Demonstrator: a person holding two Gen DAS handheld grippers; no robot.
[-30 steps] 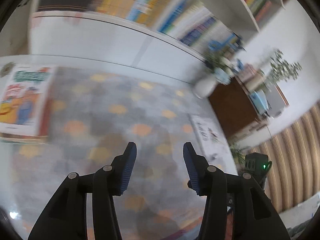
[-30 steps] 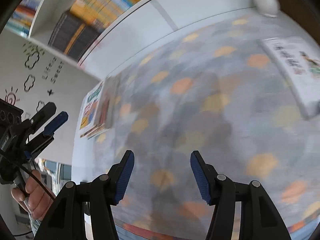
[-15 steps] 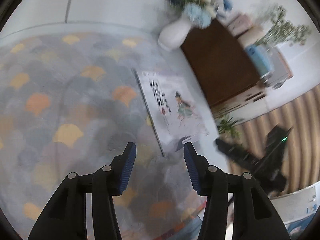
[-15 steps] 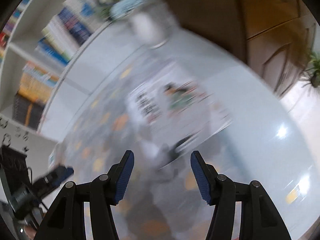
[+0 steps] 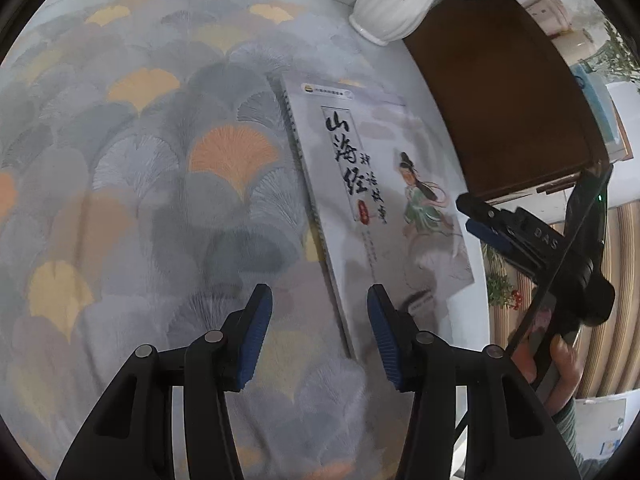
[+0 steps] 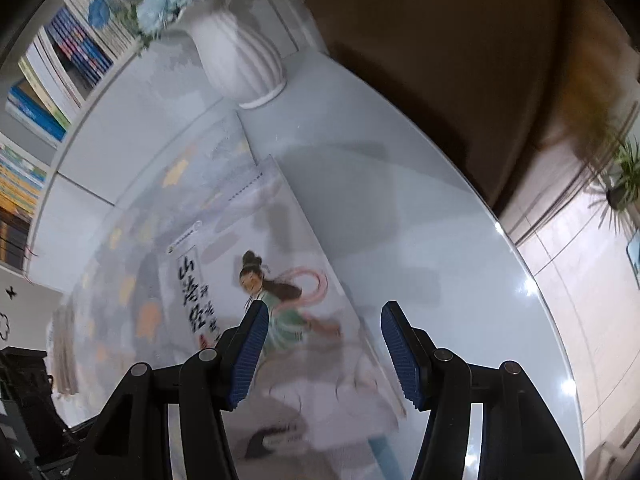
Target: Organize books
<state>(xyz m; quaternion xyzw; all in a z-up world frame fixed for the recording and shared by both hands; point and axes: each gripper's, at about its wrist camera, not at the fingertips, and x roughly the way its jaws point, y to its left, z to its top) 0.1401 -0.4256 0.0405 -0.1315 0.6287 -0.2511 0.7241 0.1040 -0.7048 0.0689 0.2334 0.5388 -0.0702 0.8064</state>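
Note:
A pale book (image 5: 376,196) with black brush lettering and a figure in green lies flat, half on the patterned mat (image 5: 168,184), half on the white table. My left gripper (image 5: 318,336) hovers open above the book's near spine corner, nothing between its blue pads. In the right wrist view the same book (image 6: 256,280) lies under my right gripper (image 6: 326,354), which is open and empty over the book's right edge. That right gripper (image 5: 480,220) also shows at the right of the left wrist view, held by a hand.
A white ribbed vase (image 6: 240,60) with blue flowers stands beyond the book's far end. A dark wooden cabinet (image 5: 500,92) sits past the table's rim (image 6: 532,280). Bookshelves (image 6: 60,72) line the back wall. A stack of books (image 6: 64,352) lies at the mat's far left.
Both views swung from the shelves and the left book stack across the mat to the pale book at the right. Both grippers came lower and closer to it. Jaw gaps look unchanged.

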